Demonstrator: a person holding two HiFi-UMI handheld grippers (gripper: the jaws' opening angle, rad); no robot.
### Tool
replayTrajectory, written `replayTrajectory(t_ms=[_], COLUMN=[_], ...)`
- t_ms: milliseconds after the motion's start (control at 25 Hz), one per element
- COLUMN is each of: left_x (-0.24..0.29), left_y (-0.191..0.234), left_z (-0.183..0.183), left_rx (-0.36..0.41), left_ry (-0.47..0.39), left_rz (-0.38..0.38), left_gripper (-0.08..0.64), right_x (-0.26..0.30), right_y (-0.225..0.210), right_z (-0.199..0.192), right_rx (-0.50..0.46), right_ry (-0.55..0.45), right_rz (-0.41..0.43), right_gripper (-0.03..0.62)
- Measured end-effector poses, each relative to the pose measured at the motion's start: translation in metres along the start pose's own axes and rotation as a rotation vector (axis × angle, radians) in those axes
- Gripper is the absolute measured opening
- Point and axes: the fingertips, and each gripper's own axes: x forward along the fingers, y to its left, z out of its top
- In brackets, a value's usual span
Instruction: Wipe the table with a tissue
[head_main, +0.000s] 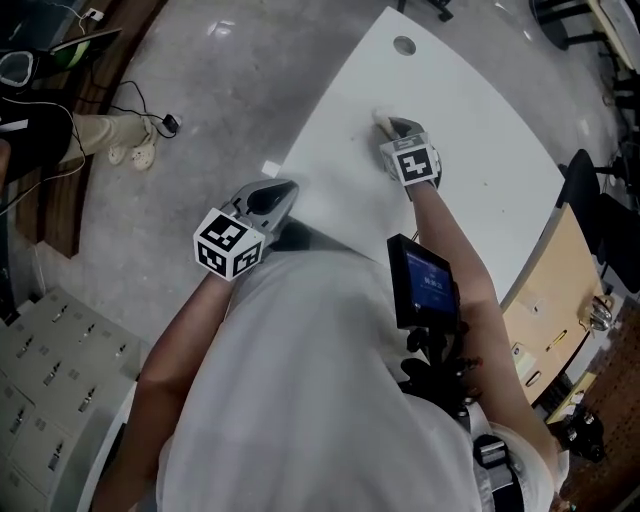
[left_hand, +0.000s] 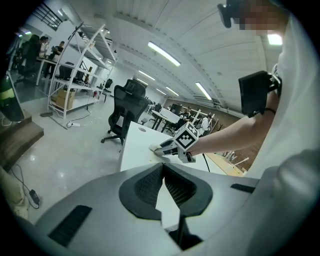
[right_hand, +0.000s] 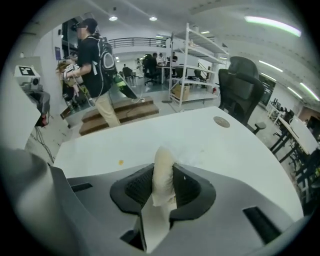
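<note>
A rolled, off-white tissue (right_hand: 163, 162) sticks out between the pads of my right gripper (right_hand: 163, 175), which is shut on it. In the head view this gripper (head_main: 392, 128) points down at the white table (head_main: 480, 160), and the tissue (head_main: 382, 120) touches the top near the middle. A small yellow spot (right_hand: 120, 162) lies on the table left of the tissue. My left gripper (head_main: 285, 188) hovers at the table's near left edge, shut with nothing in it. The left gripper view shows its tips (left_hand: 163, 167) meeting, and the right gripper (left_hand: 167, 148) beyond them on the table (left_hand: 135, 147).
A round cable hole (head_main: 404, 45) sits near the table's far end. A black office chair (right_hand: 240, 85) and a white shelf rack (right_hand: 192, 65) stand beyond the table. A person (right_hand: 97, 65) stands by wooden steps at the left. A wooden board (head_main: 555, 290) lies at the right.
</note>
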Motion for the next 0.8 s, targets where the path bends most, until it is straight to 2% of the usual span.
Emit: replayTrajectory(t_ms=[280,480,640,720,800], left_x=[-0.002,0.002,0.002,0.003,0.002], left_y=[-0.002,-0.004,-0.008,-0.008,-0.006], left_z=[-0.011,-0.007,-0.008,-0.006,-0.002], left_rx=[-0.015,-0.007,-0.001,0.008,0.017], left_ry=[0.013,0.005,0.008,0.011,0.008], left_rz=[-0.002,-0.015,-0.029,-0.036,-0.037], left_gripper=[0.015,0.015,0.015,0.015,0.015], right_x=[0.002,-0.005,-0.019,-0.03,-0.042], right_y=[0.064,0.123,0.169,0.19,0.202], right_z=[0.005,0.004,-0.01,-0.016,-0.012], right_rx=[-0.181,-0.276,-0.258,-0.196,-0.09], right_ry=[0.014,0.03,0.065,0.06,-0.011], right_rz=[0.147,0.305,0.475,0.596,0.669], right_gripper=[0.095,0.095,0.095,0.095,0.095])
